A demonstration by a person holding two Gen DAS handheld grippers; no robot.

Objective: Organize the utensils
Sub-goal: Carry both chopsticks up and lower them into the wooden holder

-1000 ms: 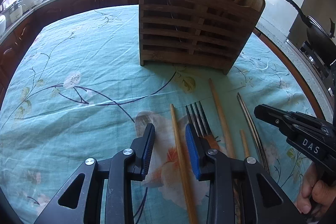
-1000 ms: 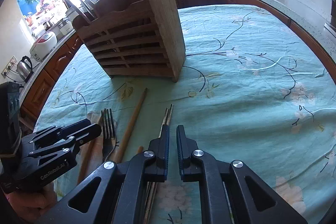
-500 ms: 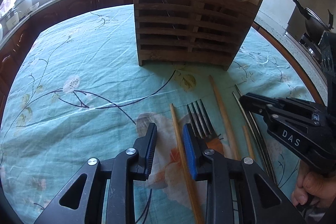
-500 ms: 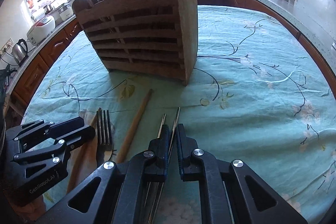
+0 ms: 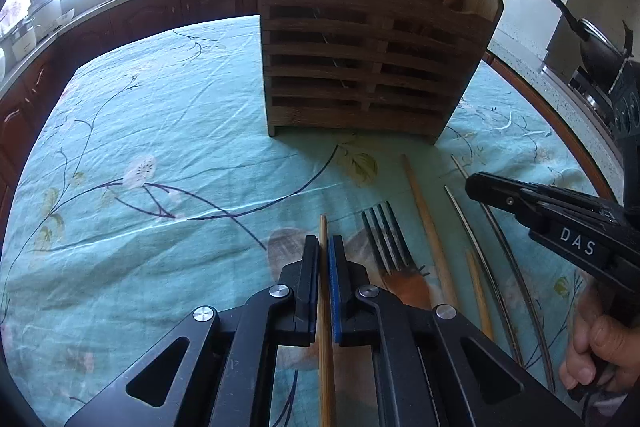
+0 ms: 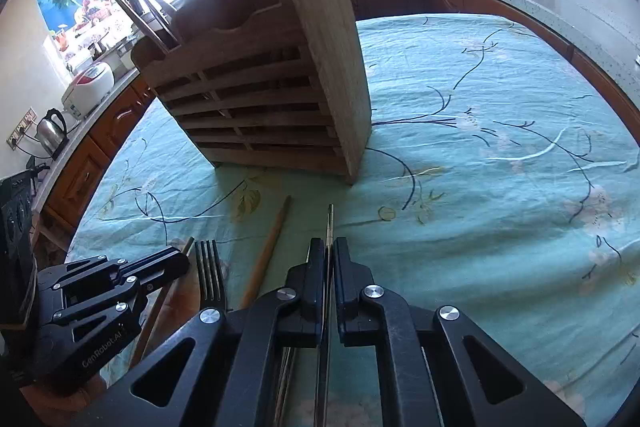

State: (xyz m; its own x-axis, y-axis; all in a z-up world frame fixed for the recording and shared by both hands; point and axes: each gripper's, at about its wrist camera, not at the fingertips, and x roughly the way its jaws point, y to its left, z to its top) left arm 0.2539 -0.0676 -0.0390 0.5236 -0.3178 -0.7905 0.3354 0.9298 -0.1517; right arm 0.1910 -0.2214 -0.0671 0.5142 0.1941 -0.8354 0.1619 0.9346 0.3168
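Observation:
A slatted wooden utensil holder [image 5: 368,59] stands on the teal cloth, also in the right wrist view [image 6: 272,83]; chopsticks stick out of its top. My left gripper [image 5: 324,251] is shut on a wooden chopstick [image 5: 325,307] lying on the cloth. My right gripper [image 6: 327,251] is shut on a thin metal chopstick [image 6: 330,223]. A dark fork [image 5: 390,239], a longer wooden chopstick [image 5: 424,223], a short wooden stick [image 5: 478,291] and a second metal chopstick [image 5: 516,259] lie between the grippers. The fork [image 6: 210,271] shows left of my right gripper.
The table is round with a floral teal cloth [image 5: 160,147]. Kitchen counters ring it, with a wok [image 5: 592,43] on a stove at right, a kettle [image 6: 52,131] and a rice cooker [image 6: 90,87] at left.
My left gripper has closed on the wooden chopstick. My right gripper has moved forward over the metal chopsticks and holds one. Both views have drawn nearer to the holder.

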